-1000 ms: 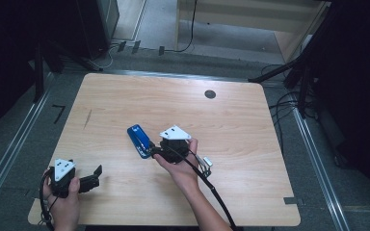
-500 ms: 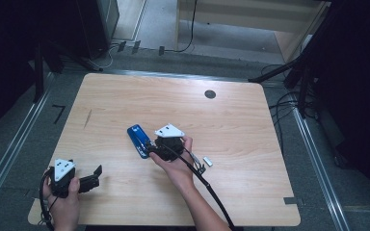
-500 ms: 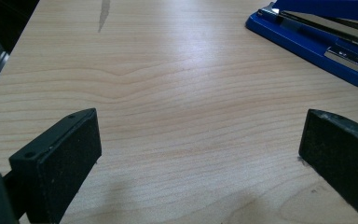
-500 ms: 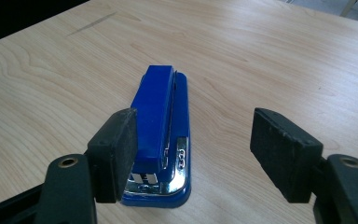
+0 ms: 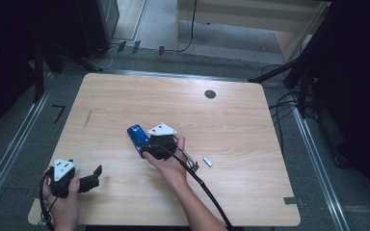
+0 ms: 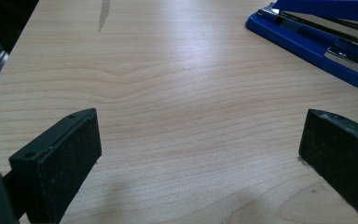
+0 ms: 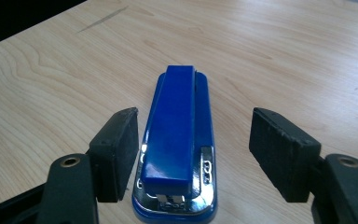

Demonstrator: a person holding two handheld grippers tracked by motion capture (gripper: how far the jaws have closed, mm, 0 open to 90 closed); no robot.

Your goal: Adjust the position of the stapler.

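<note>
— Stapler (image 7: pixel 177 140): where does it lie, and what is the right gripper (image 7: pixel 193 154) doing?

— Mid-table, flat on its base. The right gripper's jaws stand apart, straddling the hinged rear end, one pad on each side, neither touching; likely lined up that way to close across its narrow width.

— And the left gripper (image 5: pixel 89 179)?

— Jaws wide, holding nothing, low near the wooden table's (image 5: pixel 231 120) front left corner, well apart from the stapler; probably parked clear. A small silvery piece (image 5: pixel 207 161), perhaps a staple strip, lies just right of the right hand (image 5: pixel 171 161).
</note>
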